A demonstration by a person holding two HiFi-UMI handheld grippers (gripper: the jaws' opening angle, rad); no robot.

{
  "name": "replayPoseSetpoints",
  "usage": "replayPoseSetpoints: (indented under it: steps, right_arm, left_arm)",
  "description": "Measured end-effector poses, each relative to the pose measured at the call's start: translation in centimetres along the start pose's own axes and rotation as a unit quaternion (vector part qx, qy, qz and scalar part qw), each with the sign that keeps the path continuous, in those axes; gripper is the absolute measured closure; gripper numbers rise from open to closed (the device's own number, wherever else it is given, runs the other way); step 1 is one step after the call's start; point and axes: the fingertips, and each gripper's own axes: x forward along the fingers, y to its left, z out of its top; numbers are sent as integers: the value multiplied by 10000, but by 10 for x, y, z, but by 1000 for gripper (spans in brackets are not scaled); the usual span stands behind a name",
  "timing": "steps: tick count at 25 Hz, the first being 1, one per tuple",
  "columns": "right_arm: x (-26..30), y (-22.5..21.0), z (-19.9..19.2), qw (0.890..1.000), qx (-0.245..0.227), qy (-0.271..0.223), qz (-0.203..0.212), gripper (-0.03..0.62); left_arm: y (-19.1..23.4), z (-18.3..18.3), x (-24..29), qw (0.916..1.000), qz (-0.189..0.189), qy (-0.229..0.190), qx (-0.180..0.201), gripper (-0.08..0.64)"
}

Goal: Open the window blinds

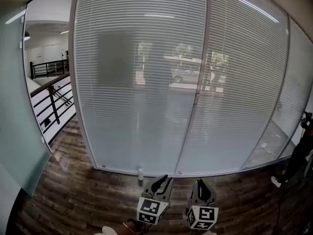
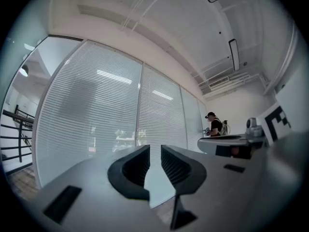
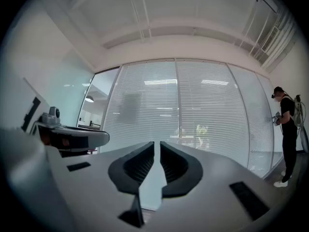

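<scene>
The white horizontal-slat window blinds (image 1: 142,82) hang fully lowered across the curved glass wall ahead of me, reaching down to the bottom track. Their slats are turned mostly closed. Through them I can make out only dim shapes of trees and what may be a parked car, the view being too hazy to be sure.

My left hand-held gripper (image 1: 162,181) sits low in the head view above the dark wood-plank floor (image 1: 83,199), well short of the blinds. Its jaws are drawn close, with only a thin slit between them, and they grip nothing. The right hand-held gripper (image 1: 203,185) is just beside it, level with it, and points the same way. Its jaws are likewise nearly together and empty.

A small white object (image 1: 141,173) stands at the foot of the blinds, in front of the left hand-held gripper. A black metal railing (image 1: 49,99) runs off to the left beyond the glass. A person in dark clothes (image 3: 288,129) stands by the far right panel.
</scene>
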Motion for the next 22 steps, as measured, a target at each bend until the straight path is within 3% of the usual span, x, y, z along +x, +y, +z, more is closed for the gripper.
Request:
replayPoseSetpoints:
  steps: [3, 11, 22]
  right_arm:
    - [28, 2, -2, 9999, 36, 60, 79, 514]
    - [120, -44, 3, 9998, 5, -100, -199, 512]
    - [356, -163, -10, 9997, 57, -81, 238, 512]
  left_arm:
    - [20, 0, 19, 10000, 21, 44, -86, 502]
    - [62, -7, 107, 9997, 52, 109, -206, 502]
    - [117, -6, 358, 9994, 310, 95, -135, 502]
